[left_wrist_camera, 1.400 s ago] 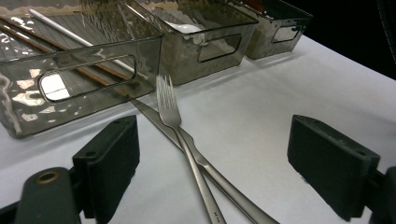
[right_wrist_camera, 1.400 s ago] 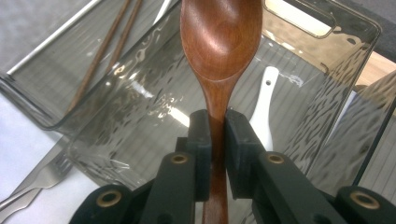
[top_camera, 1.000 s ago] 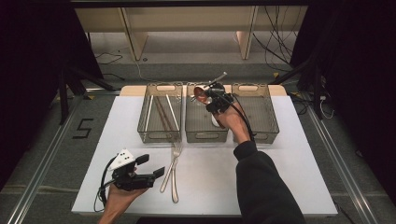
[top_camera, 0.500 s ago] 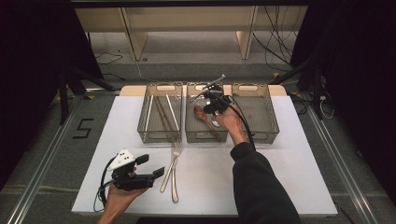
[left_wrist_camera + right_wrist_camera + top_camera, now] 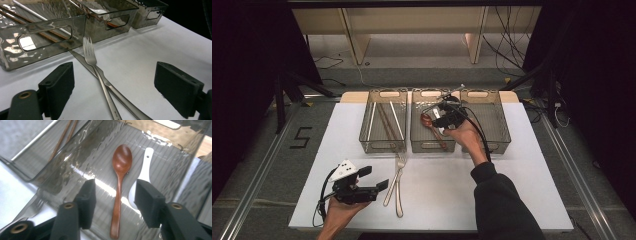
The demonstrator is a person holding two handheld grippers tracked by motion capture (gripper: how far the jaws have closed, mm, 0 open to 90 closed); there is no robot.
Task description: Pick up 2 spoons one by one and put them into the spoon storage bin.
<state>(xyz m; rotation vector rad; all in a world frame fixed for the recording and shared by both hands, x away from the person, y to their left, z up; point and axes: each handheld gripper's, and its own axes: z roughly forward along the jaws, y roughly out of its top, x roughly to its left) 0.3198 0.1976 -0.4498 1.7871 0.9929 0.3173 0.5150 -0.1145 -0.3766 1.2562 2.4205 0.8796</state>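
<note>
Landmark: the middle bin (image 5: 432,146), clear smoky plastic, one of three set side by side at the far edge of the white table (image 5: 522,195).

The wooden spoon (image 5: 119,190) lay flat on the ribbed floor of the middle bin. Its long axis ran w/ the bin's length: bowl toward the bin's far wall, handle end toward the near wall, i.e. toward the person. In the high view the wooden spoon (image 5: 432,128) sat slightly slanted, bowl a bit left of the handle end. A white ceramic spoon (image 5: 141,177) lay just beside it in the same bin, roughly parallel, handle tip toward the far wall.

The right gripper (image 5: 115,195) hung over the middle bin, above the spoon handle. Jaws were spread & had just been opening; the handle showed in the gap below them, pads not touching it, so the spoon was loose on the bin floor. In the high view the right gripper (image 5: 447,116) was over the right part of the middle bin.

The left gripper (image 5: 113,86) was well apart from the middle bin, near the table's front left, jaws spread wide w/ nothing pinched. Ahead of it, btwn it & the middle bin, a fork (image 5: 93,62) lay crossed over a knife (image 5: 117,93) on the table, fork tines pointing toward the bins.

The bin left of the middle bin (image 5: 368,144) held chopsticks (image 5: 385,124), lengthwise too.
</note>
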